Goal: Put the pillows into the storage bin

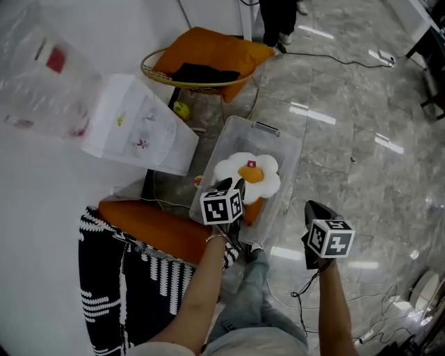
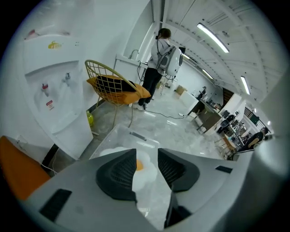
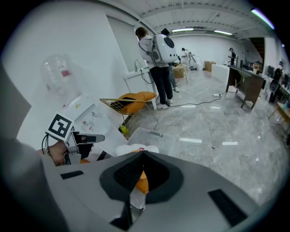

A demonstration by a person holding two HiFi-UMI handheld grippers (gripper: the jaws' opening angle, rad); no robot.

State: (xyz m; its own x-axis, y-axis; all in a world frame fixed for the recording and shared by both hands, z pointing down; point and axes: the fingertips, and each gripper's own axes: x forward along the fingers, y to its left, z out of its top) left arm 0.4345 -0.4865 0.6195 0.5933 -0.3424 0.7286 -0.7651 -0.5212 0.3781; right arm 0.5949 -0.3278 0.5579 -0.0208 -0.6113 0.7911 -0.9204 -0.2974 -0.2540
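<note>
A clear storage bin (image 1: 283, 149) stands on the marble floor. A white flower-shaped pillow (image 1: 240, 167) with an orange centre lies in it, over an orange pillow (image 1: 254, 208). My left gripper (image 1: 233, 185) hangs just above the white pillow's near edge, open with nothing between the jaws; the left gripper view shows the white pillow (image 2: 146, 179) through the gap of that gripper (image 2: 147, 156). My right gripper (image 1: 313, 206) is over the floor to the right of the bin, shut and empty. The right gripper (image 3: 142, 155) looks toward the bin (image 3: 156, 136).
An orange cushion (image 1: 149, 228) and a black-and-white patterned pillow (image 1: 115, 292) lie at lower left. A wire chair (image 1: 156, 73) holds another orange pillow (image 1: 215, 49) beyond the bin. A white water dispenser (image 1: 139, 125) stands at left. A person (image 1: 278, 21) stands at the far end; cables cross the floor.
</note>
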